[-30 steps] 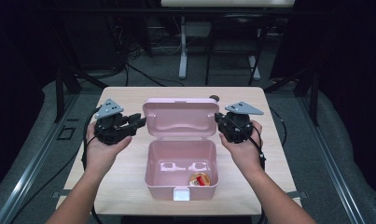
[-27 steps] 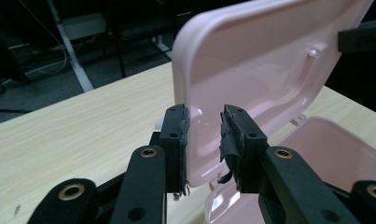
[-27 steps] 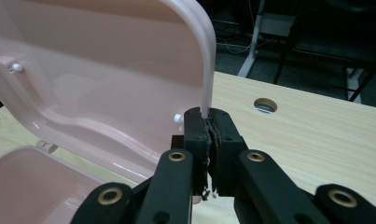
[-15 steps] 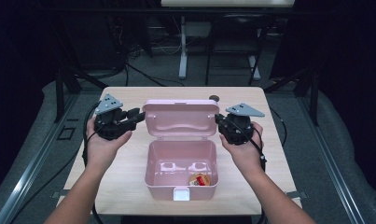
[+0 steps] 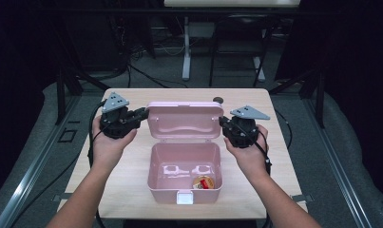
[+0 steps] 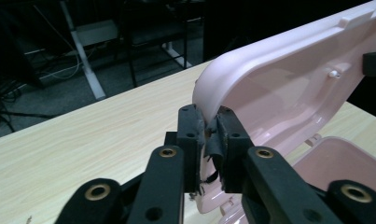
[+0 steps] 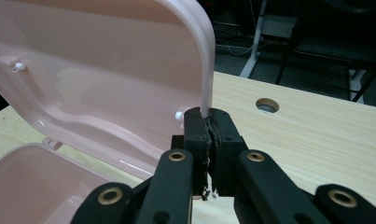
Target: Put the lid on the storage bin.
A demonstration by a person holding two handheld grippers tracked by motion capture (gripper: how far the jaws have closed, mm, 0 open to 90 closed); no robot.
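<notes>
Pink plastic box [image 5: 184,175] sits on the wooden bench [image 5: 132,166] between the two hands, lid [image 5: 184,119] raised and tilted back. Left gripper [image 5: 142,114]: its fingers [image 6: 191,140] have just been closing and now pinch the lid's left edge, the rim caught between the pads, as the left gripper view shows. Right gripper [image 5: 222,122]: fingers [image 7: 225,135] clamped on the lid's right edge, the thin rim rising straight up from between the pads in the right gripper view. Lid spans the gap from one set of fingers to the other; the open tray of the box lies below and nearer the person than both. Inside the tray, below the right fingers, a small round red and yellow item [image 5: 203,182] rests by the front wall. Cable hole [image 7: 267,105] in the bench lies beyond the right fingers.
</notes>
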